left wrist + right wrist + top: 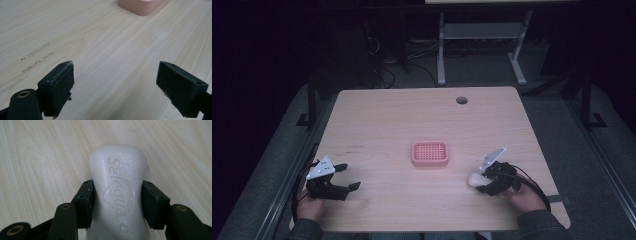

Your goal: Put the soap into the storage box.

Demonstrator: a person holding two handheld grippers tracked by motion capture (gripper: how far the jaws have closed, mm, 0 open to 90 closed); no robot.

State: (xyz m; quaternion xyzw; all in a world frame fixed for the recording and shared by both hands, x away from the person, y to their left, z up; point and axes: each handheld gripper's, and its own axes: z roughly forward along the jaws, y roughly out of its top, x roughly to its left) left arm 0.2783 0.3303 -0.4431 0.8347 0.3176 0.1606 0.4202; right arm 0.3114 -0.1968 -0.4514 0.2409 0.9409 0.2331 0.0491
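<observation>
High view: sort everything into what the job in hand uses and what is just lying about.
In use:
- white soap bar, clamped in the right tongs
- pink soap dish, likely where it goes

Lying about:
- left tongs, open, holding nothing
- cable hole in the table
- white desk frame behind

In the right gripper view, the near end of the soap bar [117, 195] runs off the bottom edge, and the pads [86, 200] cover its flanks. The embossed lettering blurs toward that edge. In the left gripper view, the pink tray [140, 6] is cut by the top edge; one corner remains. In the high view, the person's forearms leave the frame at the bottom, and the soap's lettering is too small to read.
</observation>
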